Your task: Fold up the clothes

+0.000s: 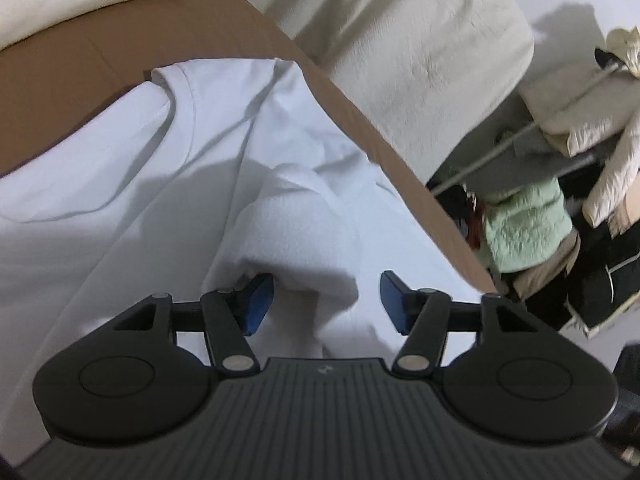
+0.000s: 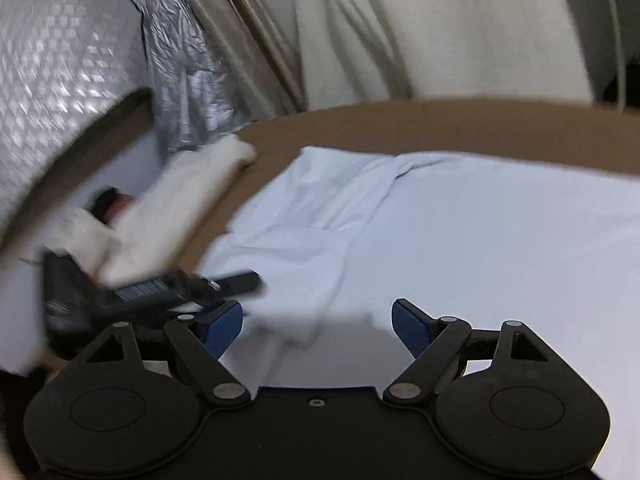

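White t-shirt (image 1: pixel 120 184) lies spread mostly flat on brown cardboard sheet (image 1: pixel 60 80), ribbed neckline toward far edge, diagonal creases across chest, one sleeve (image 2: pixel 296 248) folded inward and bunched near sheet's edge.

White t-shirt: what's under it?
The white t-shirt lies spread on a brown cardboard sheet, which shows past its collar end and along one side edge. What lies beneath the shirt's middle is covered by the fabric, so that part cannot be seen.
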A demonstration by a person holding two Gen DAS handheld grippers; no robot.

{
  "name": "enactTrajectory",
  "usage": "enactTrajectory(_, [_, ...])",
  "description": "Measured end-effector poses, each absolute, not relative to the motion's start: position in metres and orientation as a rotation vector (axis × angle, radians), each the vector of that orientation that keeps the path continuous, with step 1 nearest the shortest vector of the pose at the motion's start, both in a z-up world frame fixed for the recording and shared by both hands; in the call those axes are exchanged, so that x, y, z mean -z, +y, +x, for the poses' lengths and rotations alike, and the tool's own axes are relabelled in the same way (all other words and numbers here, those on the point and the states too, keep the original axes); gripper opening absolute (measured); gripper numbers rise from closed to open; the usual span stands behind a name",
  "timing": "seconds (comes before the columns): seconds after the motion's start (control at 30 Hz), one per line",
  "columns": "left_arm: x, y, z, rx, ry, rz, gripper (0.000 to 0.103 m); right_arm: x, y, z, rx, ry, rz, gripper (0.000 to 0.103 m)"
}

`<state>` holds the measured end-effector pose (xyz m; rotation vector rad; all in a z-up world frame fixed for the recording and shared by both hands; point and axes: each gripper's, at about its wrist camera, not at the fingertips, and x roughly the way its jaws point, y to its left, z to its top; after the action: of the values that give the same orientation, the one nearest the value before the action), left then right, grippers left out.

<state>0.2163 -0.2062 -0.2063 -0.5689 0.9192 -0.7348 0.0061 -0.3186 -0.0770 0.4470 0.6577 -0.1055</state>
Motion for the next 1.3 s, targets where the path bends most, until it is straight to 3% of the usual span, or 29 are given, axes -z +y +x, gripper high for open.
enactTrajectory(0.03, [0.209,-0.208,0.218,0.735,0.936,-0.558,0.037,0.084,-0.313,0.008,0.122,0.647,0.420,0.085])
enactTrajectory(0.07, [0.211,-0.210,0.219,0.735,0.952,-0.548,0.011,0.090,-0.313,0.005,0.121,0.612,0.426,0.085])
enactTrajectory(0.1, [0.214,-0.212,0.220,0.735,0.968,-0.537,0.002,0.096,-0.313,0.001,0.119,0.576,0.435,0.085])
enactTrajectory(0.13, [0.215,-0.212,0.219,0.733,0.982,-0.532,0.002,0.102,-0.313,-0.004,0.117,0.540,0.443,0.083])
enactTrajectory(0.23, [0.213,-0.211,0.218,0.730,0.989,-0.530,0.002,0.120,-0.325,-0.007,0.092,0.485,0.501,0.063])
enactTrajectory(0.37, [0.213,-0.212,0.221,0.748,0.992,-0.530,0.002,0.121,-0.329,0.028,0.035,0.474,0.384,0.062])
enactTrajectory(0.6, [0.225,-0.212,0.229,0.755,1.036,-0.550,0.002,0.145,-0.351,0.091,0.028,0.526,0.413,0.062])
enactTrajectory(0.63, [0.226,-0.212,0.230,0.754,1.040,-0.552,0.002,0.150,-0.352,0.098,0.024,0.527,0.415,0.059])
enactTrajectory(0.67, [0.227,-0.212,0.231,0.754,1.045,-0.552,0.002,0.153,-0.352,0.102,0.022,0.526,0.416,0.040])
enactTrajectory(0.7, [0.228,-0.212,0.231,0.755,1.049,-0.547,0.002,0.156,-0.352,0.106,0.021,0.525,0.416,0.031])
enactTrajectory(0.83, [0.229,-0.213,0.233,0.757,1.062,-0.537,0.002,0.157,-0.348,0.099,0.061,0.498,0.391,0.018])
enactTrajectory(1.1, [0.230,-0.213,0.232,0.754,1.078,-0.542,0.002,0.159,-0.361,0.082,0.080,0.520,0.397,0.019])
enactTrajectory(1.17, [0.229,-0.212,0.232,0.753,1.078,-0.540,0.002,0.159,-0.362,0.078,0.085,0.520,0.389,0.032])
enactTrajectory(1.3, [0.230,-0.211,0.233,0.753,1.082,-0.548,0.002,0.157,-0.355,0.072,0.104,0.517,0.312,0.031])
